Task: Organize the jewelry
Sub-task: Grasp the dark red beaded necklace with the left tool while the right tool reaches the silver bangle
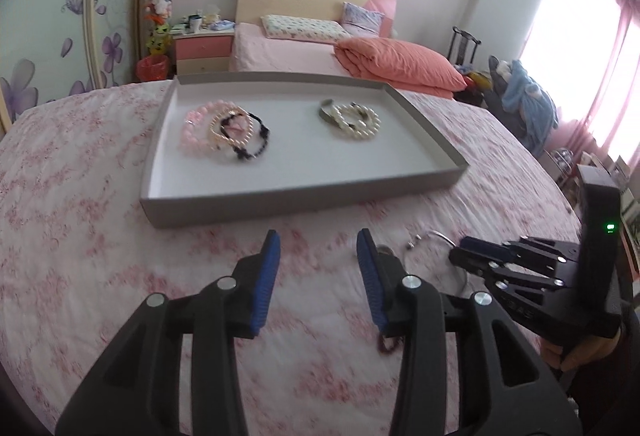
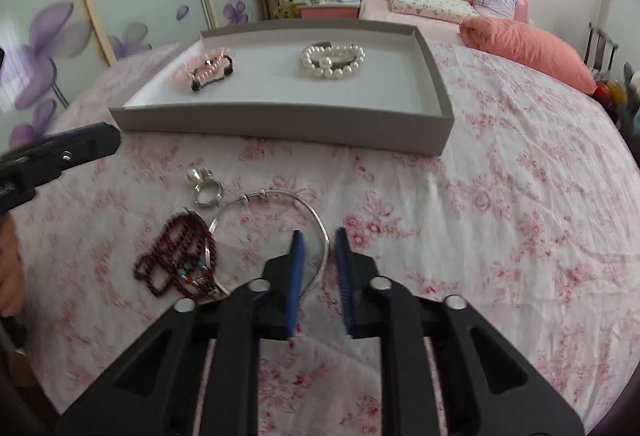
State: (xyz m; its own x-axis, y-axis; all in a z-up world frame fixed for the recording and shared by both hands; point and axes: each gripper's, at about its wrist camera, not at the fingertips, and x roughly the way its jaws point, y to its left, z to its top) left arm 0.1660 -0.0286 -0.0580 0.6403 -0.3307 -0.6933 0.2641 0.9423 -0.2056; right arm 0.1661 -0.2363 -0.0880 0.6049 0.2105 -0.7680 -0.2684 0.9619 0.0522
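- Two heaps of jewelry lie in the grey tray (image 2: 280,123) on the flowered bedspread (image 2: 500,215): pink and black bracelets (image 2: 204,69) to the left, pearl bracelets (image 2: 334,61) to the right.
- Loose on the bedspread, in front of the tray: a silver bangle (image 2: 272,240), a dark red bead strand (image 2: 176,260) overlapping its left side, and silver rings (image 2: 206,189) just beyond.
- Right gripper (image 2: 319,236): fingers a narrow gap apart, straddling the bangle's right rim; whether the pads press on it is hard to tell.
- Left gripper (image 1: 318,242): fingers spread, nothing between them, over bare bedspread near the tray's front wall.
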